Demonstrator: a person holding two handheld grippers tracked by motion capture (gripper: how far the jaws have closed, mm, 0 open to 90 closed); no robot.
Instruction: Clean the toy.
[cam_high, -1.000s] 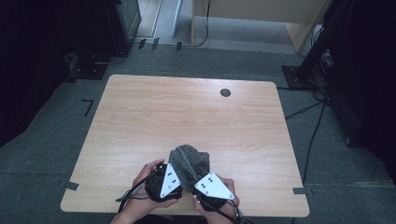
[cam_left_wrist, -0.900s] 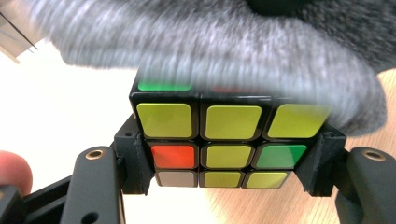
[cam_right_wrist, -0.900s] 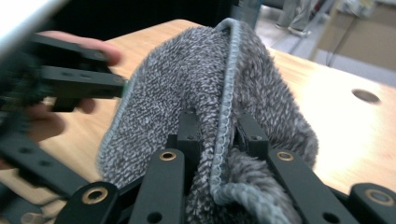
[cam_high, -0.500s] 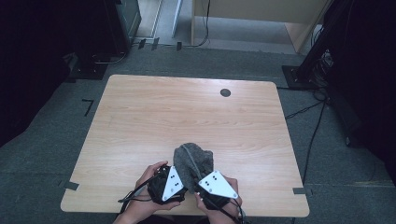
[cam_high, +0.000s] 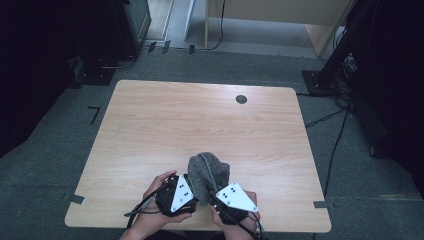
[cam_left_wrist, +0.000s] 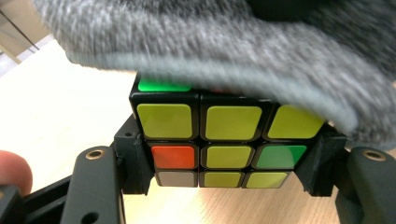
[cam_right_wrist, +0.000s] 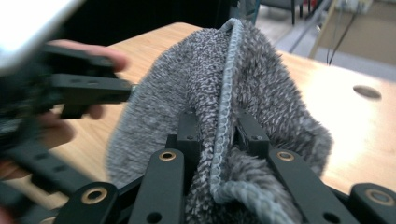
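Observation:
A grey fuzzy cloth (cam_high: 207, 172) lies bunched near the table's front edge, between my two grippers. My left gripper (cam_high: 190, 190) is shut on a Rubik's cube (cam_left_wrist: 224, 140), whose mostly yellow face points at the camera. The cloth (cam_left_wrist: 233, 46) drapes over the cube's top and hides its upper rows. My right gripper (cam_high: 216, 192) is shut on the cloth's stitched hem (cam_right_wrist: 224, 116), which runs upright between its jaws (cam_right_wrist: 219, 135). In the right gripper view the left gripper (cam_right_wrist: 88, 88) and a hand reach in beside the cloth.
The wooden table (cam_high: 200, 120) has a dark round grommet (cam_high: 241, 99) near its far edge. Black stands and cables (cam_high: 350, 75) sit on the carpet to the right, and grey tape marks (cam_high: 320, 204) lie by the table's front corners.
The cloth has bunched up and shifted slightly to the right over the cube. Both hands have barely moved.

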